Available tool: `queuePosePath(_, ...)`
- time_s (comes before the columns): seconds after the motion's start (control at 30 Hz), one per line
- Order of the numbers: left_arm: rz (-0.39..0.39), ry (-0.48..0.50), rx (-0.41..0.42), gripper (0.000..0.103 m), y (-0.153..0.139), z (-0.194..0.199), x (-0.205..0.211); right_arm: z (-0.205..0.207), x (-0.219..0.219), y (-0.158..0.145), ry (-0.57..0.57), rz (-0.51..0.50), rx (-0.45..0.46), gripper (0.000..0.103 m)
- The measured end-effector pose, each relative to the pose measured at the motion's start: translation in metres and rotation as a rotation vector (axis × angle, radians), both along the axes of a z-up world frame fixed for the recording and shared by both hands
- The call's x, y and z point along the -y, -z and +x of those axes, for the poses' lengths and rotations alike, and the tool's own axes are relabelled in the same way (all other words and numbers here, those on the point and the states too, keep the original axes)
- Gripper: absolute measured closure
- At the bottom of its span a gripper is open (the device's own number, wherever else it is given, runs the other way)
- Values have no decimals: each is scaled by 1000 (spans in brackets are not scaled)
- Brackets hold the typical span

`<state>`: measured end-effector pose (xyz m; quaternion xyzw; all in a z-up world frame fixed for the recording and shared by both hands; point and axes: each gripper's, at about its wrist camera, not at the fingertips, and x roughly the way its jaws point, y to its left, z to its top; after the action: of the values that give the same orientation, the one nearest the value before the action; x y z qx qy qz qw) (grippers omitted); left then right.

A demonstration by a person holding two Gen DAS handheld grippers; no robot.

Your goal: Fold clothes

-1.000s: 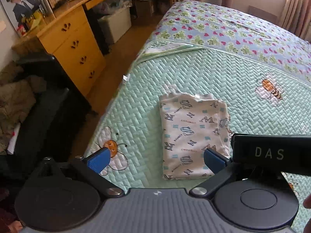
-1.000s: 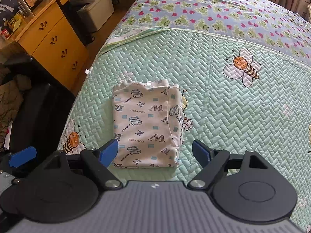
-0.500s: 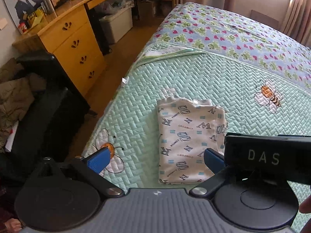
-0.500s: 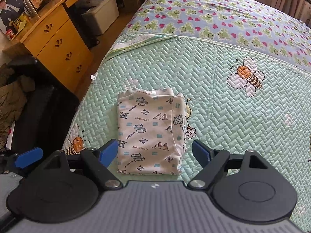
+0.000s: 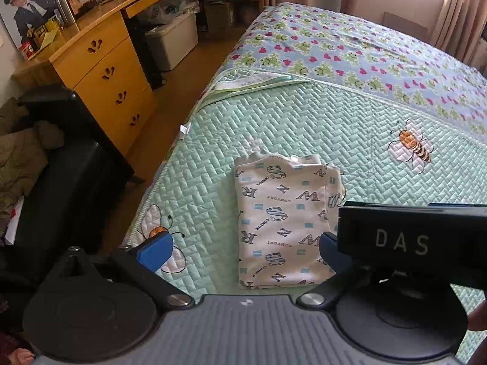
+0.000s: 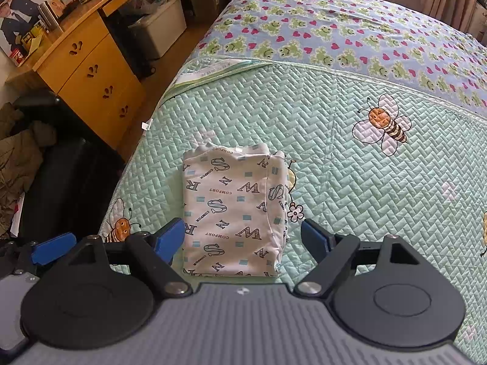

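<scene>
A folded white garment (image 5: 283,222) printed with grey letters lies flat on the green quilted bedspread (image 5: 304,127) near the bed's left edge; it also shows in the right wrist view (image 6: 234,210). My left gripper (image 5: 240,248) is open and empty, held above the garment's near end. My right gripper (image 6: 243,237) is open and empty, its blue fingertips (image 6: 169,238) apart on either side of the garment's near end. The right gripper's black body (image 5: 411,237) covers the garment's right edge in the left wrist view.
A wooden dresser (image 5: 106,82) and desk stand left of the bed across a strip of floor. A black chair with clothes (image 5: 45,176) is at the near left. A frog-print sheet (image 5: 350,51) covers the far bed. Curtains hang at the back.
Both grippers have drawn back and up from the garment, which now sits lower and nearer in both views. The garment itself has not moved. Both stay open.
</scene>
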<state>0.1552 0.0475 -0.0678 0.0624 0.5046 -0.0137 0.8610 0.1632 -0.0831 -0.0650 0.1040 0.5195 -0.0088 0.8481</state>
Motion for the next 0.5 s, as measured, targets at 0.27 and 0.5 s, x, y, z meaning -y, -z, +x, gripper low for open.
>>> queuePosePath(0.27, -19, 5, 7, 1, -2, -3, -1, -2, 2, -1, 7, 5, 4, 19)
queuePosePath(0.5, -20, -16, 46, 1, -4, -6, -3, -4, 1, -4, 10, 8, 15, 19)
